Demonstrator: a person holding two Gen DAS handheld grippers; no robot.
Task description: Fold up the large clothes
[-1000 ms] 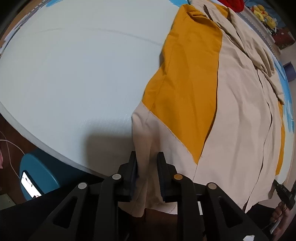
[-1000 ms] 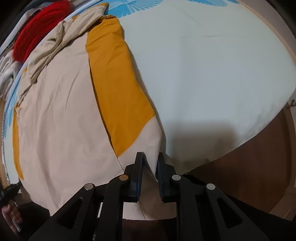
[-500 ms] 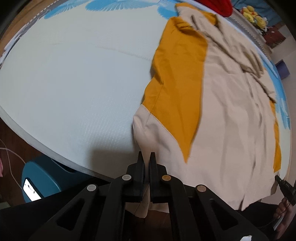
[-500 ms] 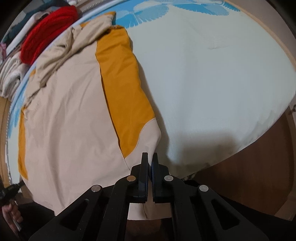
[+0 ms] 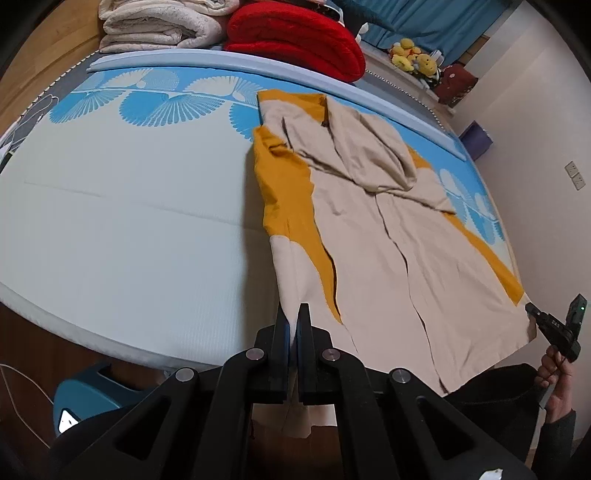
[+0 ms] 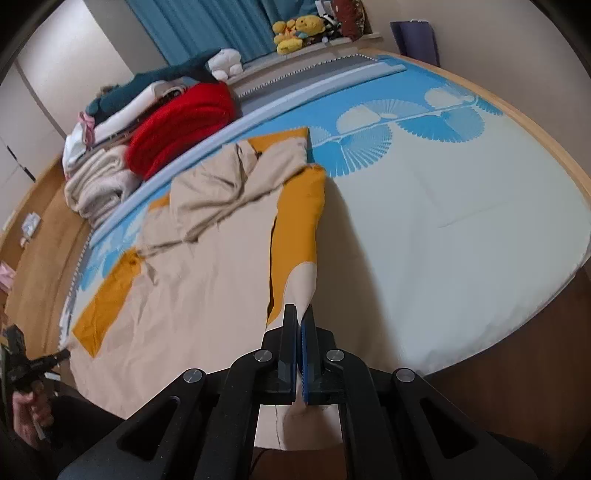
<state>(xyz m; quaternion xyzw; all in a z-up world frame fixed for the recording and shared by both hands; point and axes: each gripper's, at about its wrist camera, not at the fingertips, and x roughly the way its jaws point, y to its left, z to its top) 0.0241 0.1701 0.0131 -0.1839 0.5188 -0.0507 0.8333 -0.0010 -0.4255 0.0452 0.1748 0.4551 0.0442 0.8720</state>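
A: Item one, the garment?

B: One large beige and mustard garment (image 5: 373, 240), hooded, spread front-up on the bed (image 5: 129, 221). Hood end lies toward 12 o'clock in both wrist views, hem toward 6. Mustard panels run down each outer side.

A: Left gripper?

B: Left gripper (image 5: 294, 314), at 6 o'clock in its own view, jaws pressed together on the beige hem corner of the garment's edge; cloth hangs below the fingers and that side of the garment rises off the bed toward the pinch.

A: Right gripper?

B: Right gripper (image 6: 299, 314), same arrangement: jaws pinched shut on the opposite hem corner (image 6: 304, 291), fabric pulled up into a ridge. It also shows at 4 o'clock in the left wrist view, held in a hand (image 5: 557, 384).

A: Bedding?

B: Pale sheet with blue fan print (image 6: 406, 125) toward 12 o'clock.

A: Other stock?

B: Red folded blanket (image 5: 295, 37) and cream folded blanket (image 5: 159, 26) at 12 o'clock beyond the bed's edge. Yellow plush toys (image 6: 295, 33) beside a blue curtain (image 6: 207, 26).
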